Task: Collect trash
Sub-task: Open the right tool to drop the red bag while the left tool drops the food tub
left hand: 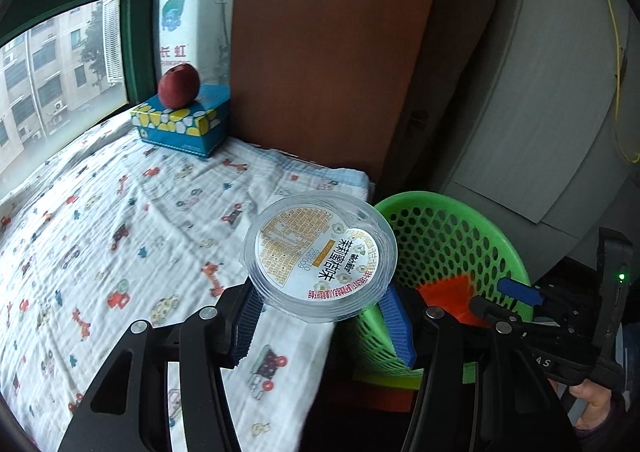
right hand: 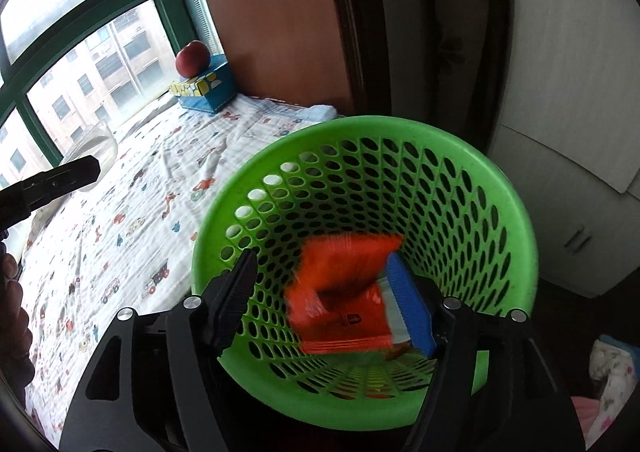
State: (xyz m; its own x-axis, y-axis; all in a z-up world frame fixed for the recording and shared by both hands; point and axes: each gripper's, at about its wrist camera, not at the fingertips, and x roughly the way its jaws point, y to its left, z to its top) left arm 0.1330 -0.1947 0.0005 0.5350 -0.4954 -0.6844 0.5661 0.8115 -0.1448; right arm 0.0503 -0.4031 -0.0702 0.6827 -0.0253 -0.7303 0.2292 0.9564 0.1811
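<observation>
My left gripper is shut on a clear plastic cup with a printed white and gold lid, held tilted over the edge of the bed, just left of the green perforated basket. My right gripper is above the basket with its jaws spread wide. An orange packet, blurred, lies inside the basket between the fingers, close to the blue right pad; the left pad is well clear of it. The right gripper also shows over the basket in the left wrist view.
A patterned bed cover spreads to the left. At its far end a red apple sits on a blue tissue box by the window. A brown wooden panel and pale cabinet stand behind the basket.
</observation>
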